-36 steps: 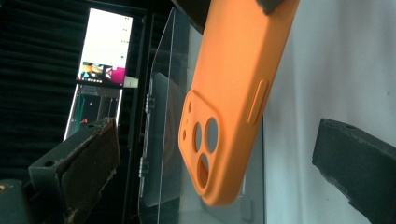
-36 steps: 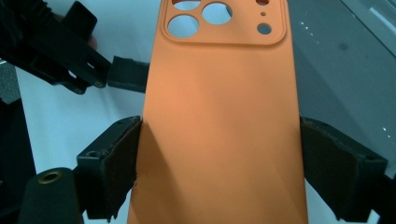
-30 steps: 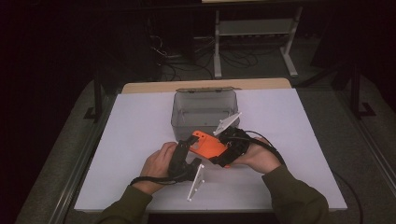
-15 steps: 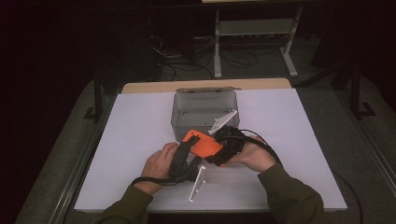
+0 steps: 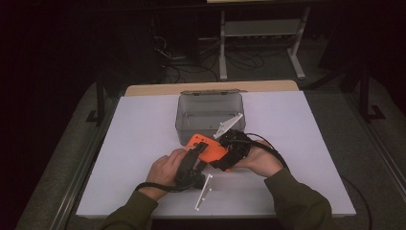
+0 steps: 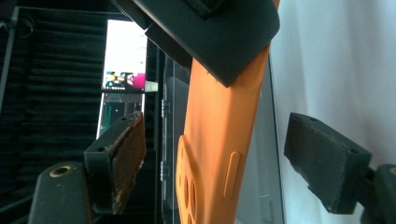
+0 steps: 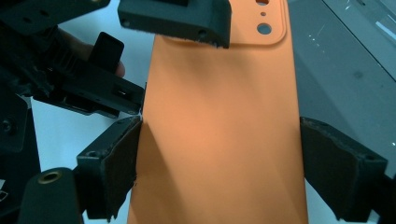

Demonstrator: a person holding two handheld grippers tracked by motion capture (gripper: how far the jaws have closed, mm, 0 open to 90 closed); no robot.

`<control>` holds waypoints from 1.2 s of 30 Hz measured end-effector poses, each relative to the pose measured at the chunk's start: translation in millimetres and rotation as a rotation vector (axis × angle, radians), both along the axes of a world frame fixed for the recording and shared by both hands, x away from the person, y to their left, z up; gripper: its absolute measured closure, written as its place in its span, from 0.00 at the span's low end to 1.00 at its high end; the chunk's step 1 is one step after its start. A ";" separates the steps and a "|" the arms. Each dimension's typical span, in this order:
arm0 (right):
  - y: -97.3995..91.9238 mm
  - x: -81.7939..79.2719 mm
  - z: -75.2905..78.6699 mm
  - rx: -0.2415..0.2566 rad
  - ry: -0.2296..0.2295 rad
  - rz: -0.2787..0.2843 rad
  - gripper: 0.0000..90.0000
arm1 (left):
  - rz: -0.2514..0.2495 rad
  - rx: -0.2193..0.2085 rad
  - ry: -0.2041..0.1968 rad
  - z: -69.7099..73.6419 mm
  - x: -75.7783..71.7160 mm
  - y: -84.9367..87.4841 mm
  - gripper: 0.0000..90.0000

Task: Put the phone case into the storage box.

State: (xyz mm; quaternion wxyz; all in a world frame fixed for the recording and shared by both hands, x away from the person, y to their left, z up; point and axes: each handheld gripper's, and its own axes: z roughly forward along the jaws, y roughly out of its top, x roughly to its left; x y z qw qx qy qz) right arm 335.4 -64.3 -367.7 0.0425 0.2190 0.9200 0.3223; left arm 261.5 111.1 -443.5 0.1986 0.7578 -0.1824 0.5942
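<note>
1. High view puts the orange phone case (image 5: 207,147) just in front of the clear box (image 5: 209,115), lifted off the white surface (image 5: 143,143).
2. My right tongs (image 7: 219,154) are clamped on the case's two long edges.
3. My left tongs (image 6: 210,163) have just been closing, case between them, pads not yet touching.
4. I judge a hand-over is in progress: the left should finish closing squarely before the right releases.
5. Compared with a second ago, the case sits slightly farther from the box.

Dark lab: white table (image 5: 143,143), floor cables (image 5: 191,72), metal rack (image 5: 261,33).
</note>
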 end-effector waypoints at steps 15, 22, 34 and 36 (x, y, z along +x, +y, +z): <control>2.7 -0.8 -1.9 -0.004 0.005 0.006 0.17 | -0.040 0.012 -0.036 -1.9 -4.8 -1.2 0.47; 3.2 -0.4 -2.7 -0.010 0.002 0.004 0.17 | -0.045 0.013 -0.032 -1.8 -6.7 -2.1 0.54; 3.7 0.4 -3.8 -0.013 0.012 0.001 0.17 | -0.053 0.010 -0.022 -1.4 -8.0 -2.7 0.64; 3.5 0.7 -4.1 -0.013 0.012 0.001 0.17 | -0.053 0.012 -0.024 -1.3 -8.3 -2.6 0.67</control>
